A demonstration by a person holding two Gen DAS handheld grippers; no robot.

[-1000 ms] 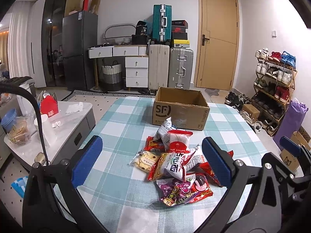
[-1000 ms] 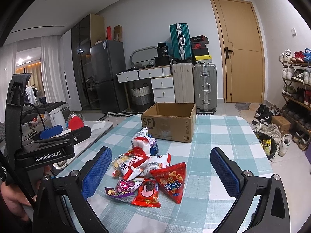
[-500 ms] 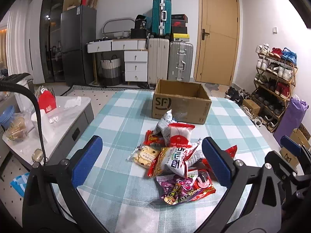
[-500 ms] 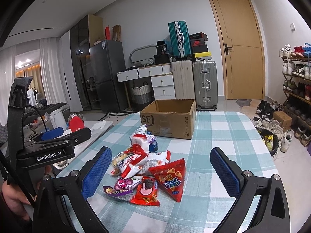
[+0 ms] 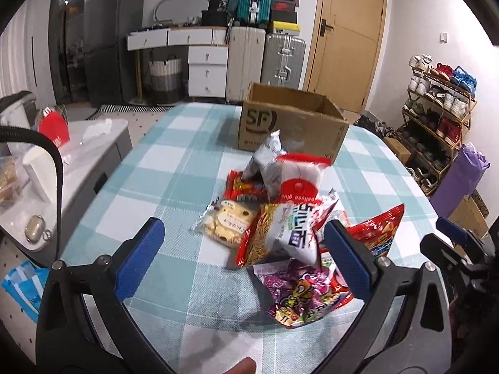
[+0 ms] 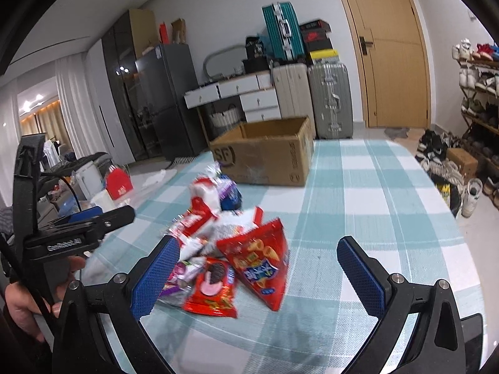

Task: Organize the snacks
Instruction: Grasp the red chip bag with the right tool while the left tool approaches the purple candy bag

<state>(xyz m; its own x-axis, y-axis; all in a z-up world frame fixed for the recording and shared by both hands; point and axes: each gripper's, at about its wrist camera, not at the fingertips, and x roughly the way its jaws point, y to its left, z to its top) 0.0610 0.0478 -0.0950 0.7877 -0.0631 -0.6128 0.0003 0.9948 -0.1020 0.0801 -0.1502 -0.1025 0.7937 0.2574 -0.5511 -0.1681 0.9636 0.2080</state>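
Snack pile (image 5: 280,218) on checked worktop (image 5: 174,168), just before open box (image 5: 290,121). Left gripper (image 5: 243,249) and right gripper (image 6: 259,268) above pile, jaws spread, apparently touching nothing.

Left gripper (image 5: 241,249): jaws spread wide, blue pads (image 5: 140,257) facing inward, nothing between them; handle gripped by person's hand (image 6: 23,307) at lower left of right wrist view. Right gripper (image 6: 259,275): jaws likewise wide apart, empty, angled downward.
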